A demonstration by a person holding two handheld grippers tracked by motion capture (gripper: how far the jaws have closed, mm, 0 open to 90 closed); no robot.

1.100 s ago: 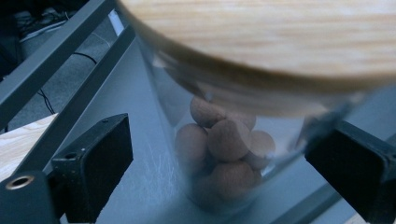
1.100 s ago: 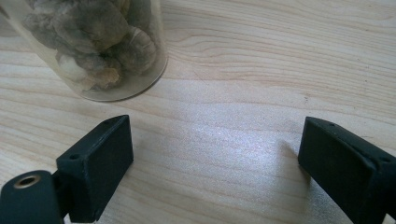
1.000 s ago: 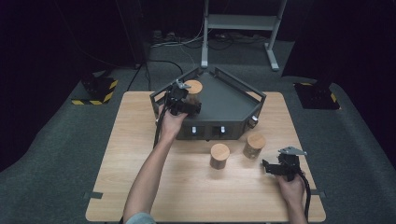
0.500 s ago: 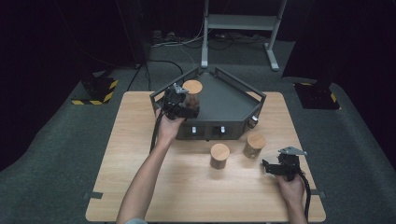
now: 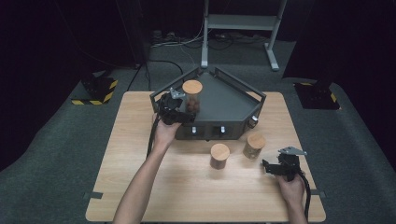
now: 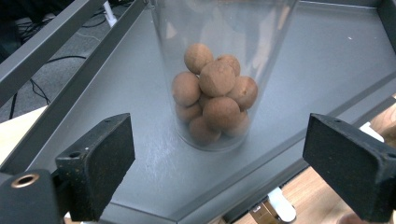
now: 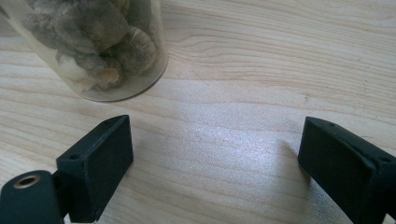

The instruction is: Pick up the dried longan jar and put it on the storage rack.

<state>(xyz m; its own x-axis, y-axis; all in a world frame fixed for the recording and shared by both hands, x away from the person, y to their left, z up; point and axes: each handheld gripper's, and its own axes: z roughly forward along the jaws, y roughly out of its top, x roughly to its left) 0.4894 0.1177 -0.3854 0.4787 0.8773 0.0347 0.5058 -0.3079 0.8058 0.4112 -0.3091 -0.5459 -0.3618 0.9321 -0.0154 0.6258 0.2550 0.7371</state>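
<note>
On a wooden desk (image 5: 140,140) stands a dark grey angular tray (image 5: 224,100), and the work of moving lidded jars onto it looks about a third done: one jar of brown balls (image 5: 192,95) stands upright on the tray's left part, while two jars remain on the desk in front of it, the middle jar (image 5: 219,155) and the jar of pale lumps (image 5: 254,146) just beside it. The left gripper (image 5: 180,109) sits at the tray's near-left edge; in the left gripper view its jaws stand released and apart, their gap drawn in a little over the last moment, with nothing between the pads. The jar of brown balls (image 6: 212,93) stands ahead of those jaws, centred between them but beyond their tips, untouched, its base on the grey floor of the tray. The right gripper (image 5: 275,166) rests low on the desk's right side, jaws likewise released and empty on bare wood. The jar of pale lumps (image 7: 100,46) lies ahead of them and off toward the left jaw, near but apart; judging by this, it is the likely next pick.
</note>
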